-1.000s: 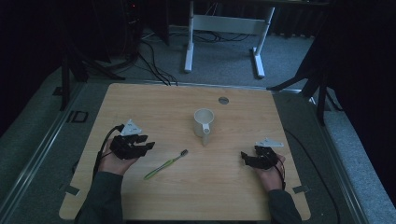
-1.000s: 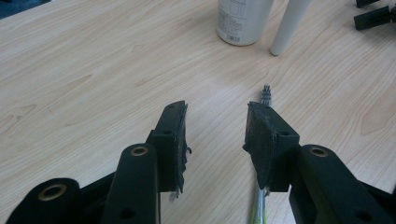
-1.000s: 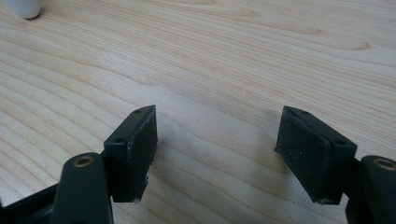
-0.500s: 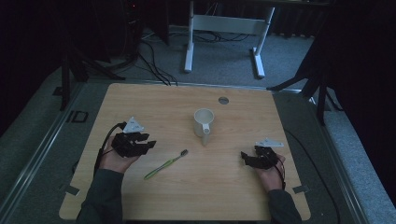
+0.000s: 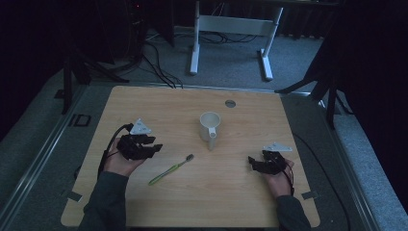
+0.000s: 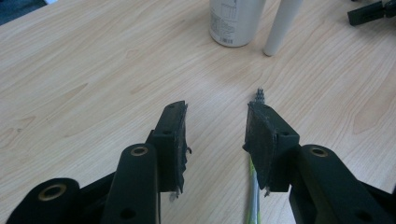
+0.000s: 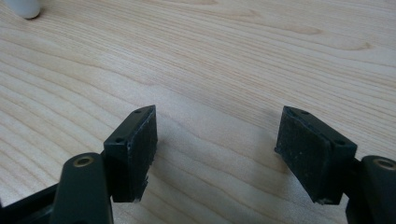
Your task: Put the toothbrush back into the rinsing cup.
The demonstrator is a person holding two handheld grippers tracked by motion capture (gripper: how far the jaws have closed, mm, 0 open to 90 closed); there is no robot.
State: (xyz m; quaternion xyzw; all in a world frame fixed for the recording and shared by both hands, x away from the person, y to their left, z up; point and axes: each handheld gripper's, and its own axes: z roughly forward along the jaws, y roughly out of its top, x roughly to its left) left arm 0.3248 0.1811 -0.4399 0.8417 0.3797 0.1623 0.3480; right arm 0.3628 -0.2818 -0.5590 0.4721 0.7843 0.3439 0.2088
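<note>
White mug (image 5: 210, 126), seemingly empty, upright

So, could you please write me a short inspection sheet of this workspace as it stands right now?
Surface: light wooden table, with a small round grommet near its far edge.
Job's things: white mug upright at centre, handle toward the person; green toothbrush lying flat beside the left claw.
Clutter: nothing seen.
Grippers: left claw open, empty, toothbrush head just past one jaw; right claw open, empty, over bare wood.
Cables: a black cable trails from the left claw; more on the floor beyond the table.
Surroundings: dark room, grey carpet, white desk frame behind.
</note>
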